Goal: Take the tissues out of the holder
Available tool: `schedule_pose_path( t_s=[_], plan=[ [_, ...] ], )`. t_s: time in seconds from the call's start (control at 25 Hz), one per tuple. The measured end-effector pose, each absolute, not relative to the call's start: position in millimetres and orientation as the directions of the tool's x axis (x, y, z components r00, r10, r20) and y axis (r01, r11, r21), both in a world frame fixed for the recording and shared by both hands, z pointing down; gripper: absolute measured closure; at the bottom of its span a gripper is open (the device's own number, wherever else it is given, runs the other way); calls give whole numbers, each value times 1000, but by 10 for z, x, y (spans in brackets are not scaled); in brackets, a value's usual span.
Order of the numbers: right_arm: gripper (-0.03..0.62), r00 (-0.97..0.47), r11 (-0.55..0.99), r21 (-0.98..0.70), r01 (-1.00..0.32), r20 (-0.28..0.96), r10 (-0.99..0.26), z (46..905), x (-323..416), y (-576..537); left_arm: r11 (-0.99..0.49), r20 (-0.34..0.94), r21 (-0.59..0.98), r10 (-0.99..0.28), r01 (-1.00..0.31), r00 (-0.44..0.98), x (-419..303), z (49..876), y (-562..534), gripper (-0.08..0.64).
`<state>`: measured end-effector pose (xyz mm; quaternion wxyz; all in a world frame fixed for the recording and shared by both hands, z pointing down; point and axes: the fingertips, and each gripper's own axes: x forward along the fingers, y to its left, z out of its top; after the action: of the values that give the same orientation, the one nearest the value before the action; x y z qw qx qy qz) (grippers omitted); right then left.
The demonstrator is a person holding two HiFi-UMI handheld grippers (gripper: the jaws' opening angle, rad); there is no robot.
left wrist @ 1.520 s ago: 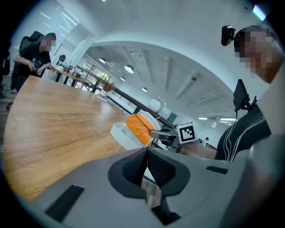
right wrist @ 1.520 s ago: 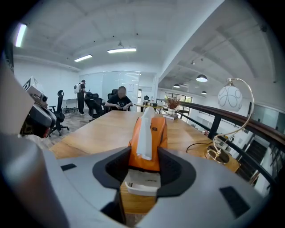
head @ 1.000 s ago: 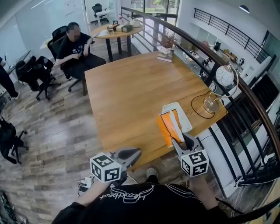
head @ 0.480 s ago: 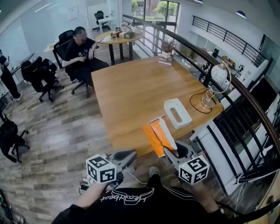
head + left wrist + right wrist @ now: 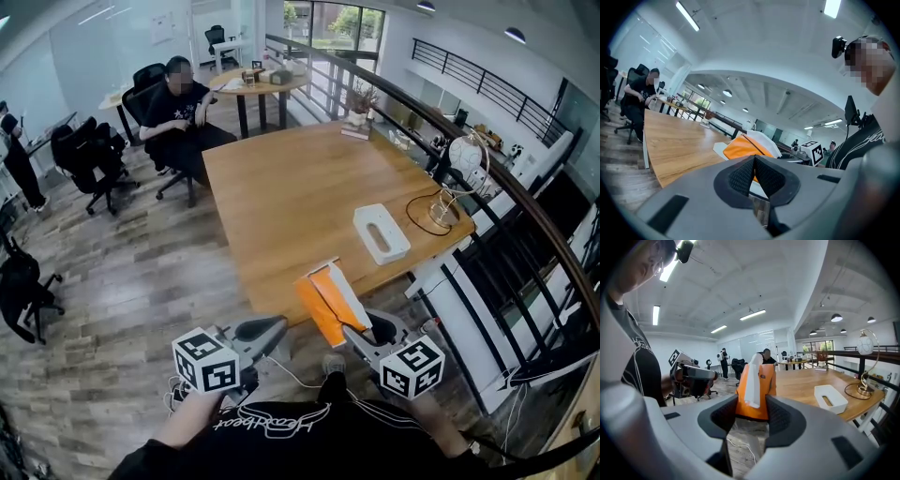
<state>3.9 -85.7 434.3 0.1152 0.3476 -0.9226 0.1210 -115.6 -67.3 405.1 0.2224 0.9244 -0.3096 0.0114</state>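
Observation:
My right gripper (image 5: 361, 325) is shut on the near end of an orange tissue pack (image 5: 323, 298) with a white tissue poking out. It holds the pack up over the front edge of the wooden table (image 5: 291, 197). In the right gripper view the orange pack (image 5: 759, 383) stands upright between the pads of the right gripper (image 5: 752, 412). The white tissue holder (image 5: 381, 232) lies on the table beyond it, slot up and apart from the pack; the holder (image 5: 830, 398) also shows at the right there. My left gripper (image 5: 274, 327) hangs shut with nothing in it, left of the pack; its jaws (image 5: 754, 159) meet.
A globe lamp (image 5: 463, 161) with a looped cable stands at the table's right edge, next to a dark railing (image 5: 525, 202). A person (image 5: 178, 105) sits on an office chair beyond the far left corner. More chairs (image 5: 84, 155) stand on the wooden floor to the left.
The right gripper has drawn the orange pack up and back from over the holder to the table's front edge. The holder now lies uncovered. The left gripper has barely moved.

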Motion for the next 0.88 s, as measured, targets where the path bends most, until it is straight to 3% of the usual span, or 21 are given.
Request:
schedule_pose_path(
  t_s=[0.88],
  plan=[
    [417,-725,699,-222,-680,346,-596,4699,-32,-671,-731,146,430,-523,-530,840,-1129,4252,-605,547]
  ],
)
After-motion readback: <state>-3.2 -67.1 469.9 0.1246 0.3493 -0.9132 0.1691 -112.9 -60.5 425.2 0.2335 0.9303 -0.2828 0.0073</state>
